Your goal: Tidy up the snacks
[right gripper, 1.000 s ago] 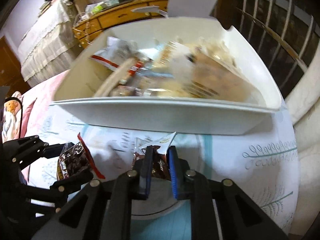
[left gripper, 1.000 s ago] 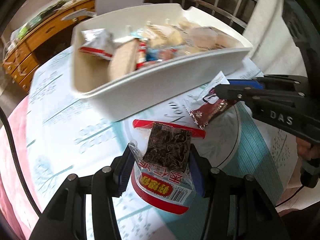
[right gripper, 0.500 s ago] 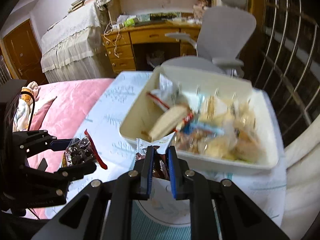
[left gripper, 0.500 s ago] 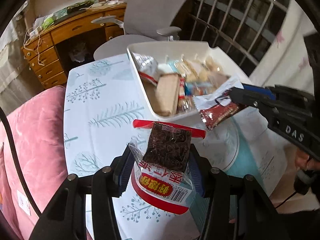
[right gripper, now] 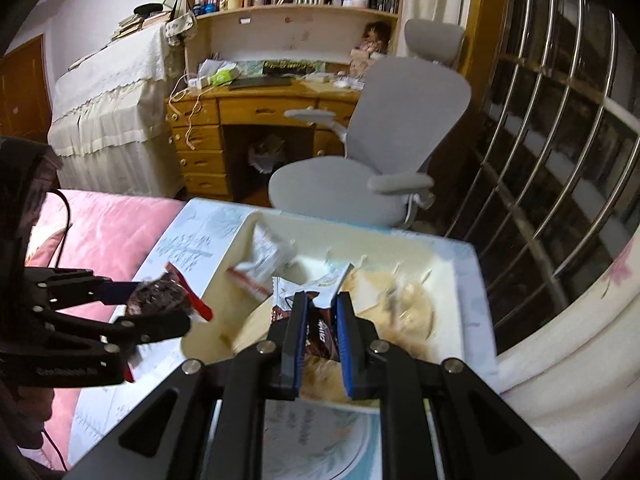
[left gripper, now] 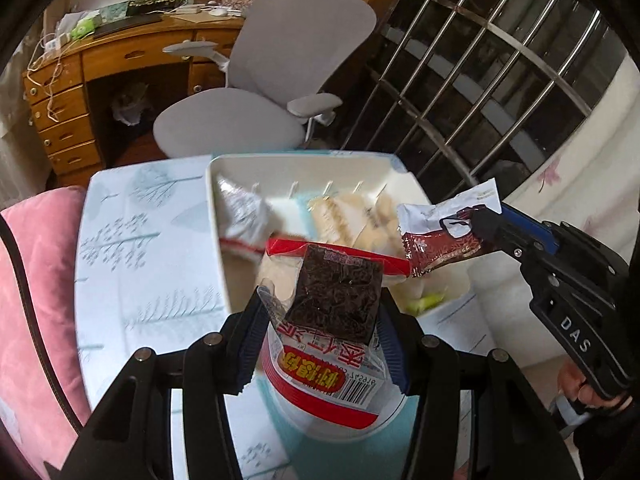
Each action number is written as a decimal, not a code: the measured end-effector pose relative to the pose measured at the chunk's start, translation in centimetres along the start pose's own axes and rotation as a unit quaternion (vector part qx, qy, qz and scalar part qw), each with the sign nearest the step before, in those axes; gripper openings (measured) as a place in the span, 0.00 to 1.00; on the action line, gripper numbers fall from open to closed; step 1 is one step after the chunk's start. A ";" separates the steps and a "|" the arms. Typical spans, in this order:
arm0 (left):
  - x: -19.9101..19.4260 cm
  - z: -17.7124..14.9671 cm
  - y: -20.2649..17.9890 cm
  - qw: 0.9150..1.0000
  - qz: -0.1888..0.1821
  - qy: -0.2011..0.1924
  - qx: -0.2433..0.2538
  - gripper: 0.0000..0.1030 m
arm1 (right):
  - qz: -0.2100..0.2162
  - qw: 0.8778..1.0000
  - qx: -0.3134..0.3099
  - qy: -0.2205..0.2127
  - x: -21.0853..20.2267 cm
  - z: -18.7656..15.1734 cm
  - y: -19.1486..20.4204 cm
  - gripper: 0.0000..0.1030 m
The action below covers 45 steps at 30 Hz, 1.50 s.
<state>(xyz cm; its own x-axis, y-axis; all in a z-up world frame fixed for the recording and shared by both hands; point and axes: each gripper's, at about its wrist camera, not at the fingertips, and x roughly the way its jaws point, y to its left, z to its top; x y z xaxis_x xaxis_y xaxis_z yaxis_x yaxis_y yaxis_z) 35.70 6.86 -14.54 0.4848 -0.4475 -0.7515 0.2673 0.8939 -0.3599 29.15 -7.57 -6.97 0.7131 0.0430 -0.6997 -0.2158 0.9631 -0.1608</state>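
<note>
My left gripper [left gripper: 320,312] is shut on a clear red-edged snack packet [left gripper: 332,320] with a dark block inside, held in the air above the near part of the white tray [left gripper: 214,200]. My right gripper [right gripper: 322,312] is shut on a maroon and white snack packet [right gripper: 316,284], also raised over the tray [right gripper: 444,268]. In the left wrist view that packet [left gripper: 444,232] hangs from the right gripper [left gripper: 486,224] at the right. In the right wrist view the left gripper [right gripper: 160,300] holds its packet [right gripper: 160,294] at the left. Several wrapped snacks lie in the tray.
The tray stands on a table with a pale tree-print cloth [left gripper: 132,248]. A pink cushion [left gripper: 32,280] lies to the left. Beyond the table are a grey office chair [left gripper: 276,76], a wooden desk [left gripper: 92,76] and window bars [left gripper: 500,92].
Both grippers have risen well above the table with their packets still held; the tray now looks smaller and farther below, and the chair and desk have come into view.
</note>
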 end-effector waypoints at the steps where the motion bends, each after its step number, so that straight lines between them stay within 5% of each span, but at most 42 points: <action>1: 0.2 0.4 -0.3 1.000 0.000 0.001 -0.002 0.51 | -0.007 1.000 0.000 -0.004 -0.1 0.3 -0.3 0.14; 4: 1.1 1.1 -0.7 0.999 0.018 0.013 -0.028 0.66 | -0.014 1.000 0.011 -0.004 0.0 0.7 -1.3 0.19; 7: 1.9 0.4 -0.4 0.997 0.001 0.038 -0.063 0.70 | -0.008 1.000 0.017 0.012 0.6 0.4 -2.0 0.49; 18: 2.8 -6.4 -0.2 0.986 0.060 0.118 -0.104 0.83 | 0.036 0.992 0.088 0.082 1.8 -5.6 -3.7 0.60; 22: 2.0 -9.7 -0.8 0.976 0.085 0.156 -0.128 0.83 | 0.077 0.976 0.130 0.158 2.2 -8.7 -3.7 0.64; 25: 0.4 -11.5 -1.5 0.971 0.099 0.147 -0.158 0.85 | 0.125 0.965 0.116 0.200 1.5 -11.0 -3.0 0.64; 32: -3.2 -13.5 -5.2 0.967 0.119 0.138 -0.176 0.86 | 0.209 0.947 0.095 0.225 -3.3 -13.6 -3.9 0.80; 39: -7.2 -12.8 -13.4 0.982 0.130 0.069 -0.118 0.86 | 0.193 0.950 0.097 0.224 -9.2 -13.5 -7.7 0.94; 45: -10.5 -12.7 -18.2 0.984 0.163 -0.002 -0.073 0.89 | 0.145 0.963 0.120 0.192 -14.0 -14.0 -9.7 0.95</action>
<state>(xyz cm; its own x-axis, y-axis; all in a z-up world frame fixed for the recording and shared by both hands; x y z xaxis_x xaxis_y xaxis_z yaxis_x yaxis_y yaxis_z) 15.17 -4.39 -7.15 0.5291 -0.1370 -0.8374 -0.0242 0.9840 -0.1763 11.91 -21.24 -5.43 0.3361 0.2623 -0.9046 -0.1747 0.9611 0.2138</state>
